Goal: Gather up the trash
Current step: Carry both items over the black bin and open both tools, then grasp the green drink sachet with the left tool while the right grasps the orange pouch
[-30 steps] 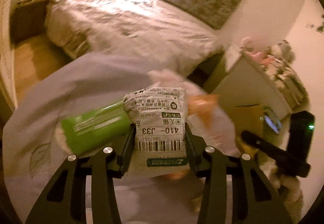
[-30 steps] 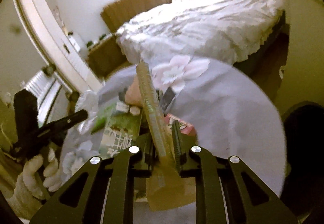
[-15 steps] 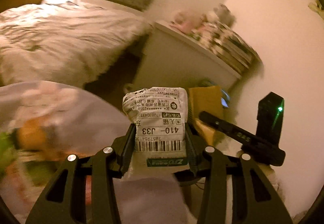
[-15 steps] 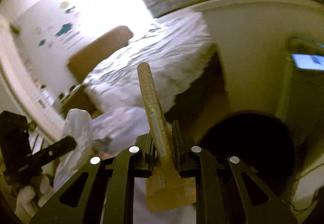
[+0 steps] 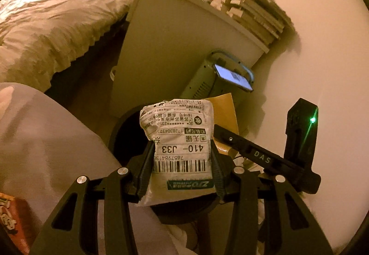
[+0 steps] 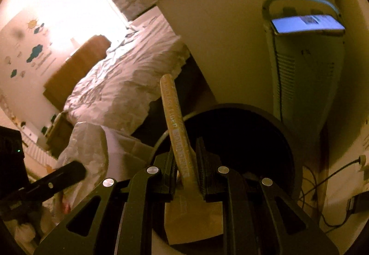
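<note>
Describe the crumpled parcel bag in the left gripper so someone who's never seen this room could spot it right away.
Find the tall white cabinet at the foot of the bed; a round black bin stands on the floor in front of it. Above the bin, the left gripper clamps a white courier bag. Its barcoded shipping label marks it out from the tan packet beside it.

— Between the left gripper [image 5: 180, 162] pads: crumpled white courier bag with a barcode label [image 5: 178, 139], above the round black bin [image 5: 120, 133]. To its right, the right gripper [image 6: 185, 162], clamped on a flat tan paper packet [image 6: 177, 139].

— Behind the bin?

— Tall white cabinet [image 5: 175, 31]; leaning beside it, a pale slatted appliance with a lit phone [image 5: 233, 75] on top. Left of the cabinet, the bed with rumpled white bedding [image 5: 46, 22].
</note>
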`<state>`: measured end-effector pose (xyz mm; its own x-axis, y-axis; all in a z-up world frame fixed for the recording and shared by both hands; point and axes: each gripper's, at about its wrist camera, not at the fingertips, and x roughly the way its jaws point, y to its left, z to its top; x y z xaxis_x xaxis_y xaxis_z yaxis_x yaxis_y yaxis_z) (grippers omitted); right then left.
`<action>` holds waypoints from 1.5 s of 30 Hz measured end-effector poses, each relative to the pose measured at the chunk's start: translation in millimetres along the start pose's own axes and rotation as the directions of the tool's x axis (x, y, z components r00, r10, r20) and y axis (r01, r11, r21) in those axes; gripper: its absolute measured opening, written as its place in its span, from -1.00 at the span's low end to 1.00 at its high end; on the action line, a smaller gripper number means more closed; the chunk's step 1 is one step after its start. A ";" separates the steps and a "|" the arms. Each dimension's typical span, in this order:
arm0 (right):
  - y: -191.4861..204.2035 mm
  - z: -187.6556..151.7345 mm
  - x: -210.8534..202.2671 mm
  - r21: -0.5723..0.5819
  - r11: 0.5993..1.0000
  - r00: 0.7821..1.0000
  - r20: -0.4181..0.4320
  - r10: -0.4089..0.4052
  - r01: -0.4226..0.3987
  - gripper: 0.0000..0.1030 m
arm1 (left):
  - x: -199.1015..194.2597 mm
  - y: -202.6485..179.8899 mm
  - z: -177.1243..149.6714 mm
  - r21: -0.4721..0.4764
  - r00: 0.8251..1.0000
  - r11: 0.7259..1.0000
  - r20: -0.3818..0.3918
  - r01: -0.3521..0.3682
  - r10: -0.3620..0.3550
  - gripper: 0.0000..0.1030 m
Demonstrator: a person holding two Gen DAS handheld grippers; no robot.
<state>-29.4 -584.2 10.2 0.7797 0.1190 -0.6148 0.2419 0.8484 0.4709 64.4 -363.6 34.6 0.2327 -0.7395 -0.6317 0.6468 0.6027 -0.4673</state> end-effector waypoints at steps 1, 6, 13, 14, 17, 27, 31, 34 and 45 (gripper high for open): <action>-2.9 -1.2 1.8 0.005 1.000 1.000 -0.002 0.000 0.000 -0.67 | 4.7 0.0 -0.2 0.001 1.000 1.000 -0.009 -0.004 0.004 -0.14; -6.4 -6.0 10.7 0.022 1.000 1.000 -0.014 0.000 0.000 -0.67 | 18.0 -1.0 0.3 0.006 0.999 1.000 -0.034 -0.014 0.015 -0.13; -15.7 -4.1 22.1 0.037 0.999 1.000 -0.031 0.000 0.001 -0.67 | 34.2 -4.2 1.2 0.018 0.998 1.000 -0.060 -0.025 0.026 -0.13; -17.4 -4.4 24.2 0.039 0.999 0.999 -0.034 0.000 0.001 -0.67 | 36.5 -4.2 1.3 0.020 0.998 0.999 -0.064 -0.028 0.029 -0.13; -14.1 -7.3 24.7 0.047 0.999 0.999 -0.043 0.003 -0.001 -0.67 | 42.4 -4.9 1.7 0.024 0.997 0.999 -0.076 -0.033 0.035 -0.12; -25.8 -6.0 9.7 0.106 0.994 1.000 -0.002 0.014 -0.014 0.23 | 29.5 -21.2 2.9 0.097 0.995 0.991 -0.024 -0.094 0.097 0.68; -17.4 -6.9 -0.9 0.098 0.995 0.999 0.015 0.035 -0.036 0.24 | 11.2 -24.5 2.8 0.097 0.995 0.991 0.009 -0.096 0.095 0.72; -2.7 -11.7 -7.6 0.073 0.996 0.998 0.025 0.058 -0.060 0.25 | -7.3 -22.5 -0.2 0.077 0.995 0.993 0.036 -0.094 0.092 0.73; 115.1 -24.2 -2.4 -0.141 0.970 0.980 -0.064 0.191 -0.198 0.25 | -125.9 33.2 -35.0 -0.026 0.956 0.979 0.210 -0.203 0.204 0.73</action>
<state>-17.5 -474.4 50.6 0.7730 0.3114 -0.5527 -0.0017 0.8722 0.4891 31.2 -240.0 76.9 0.5070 -0.6472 -0.5693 0.5668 0.7479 -0.3454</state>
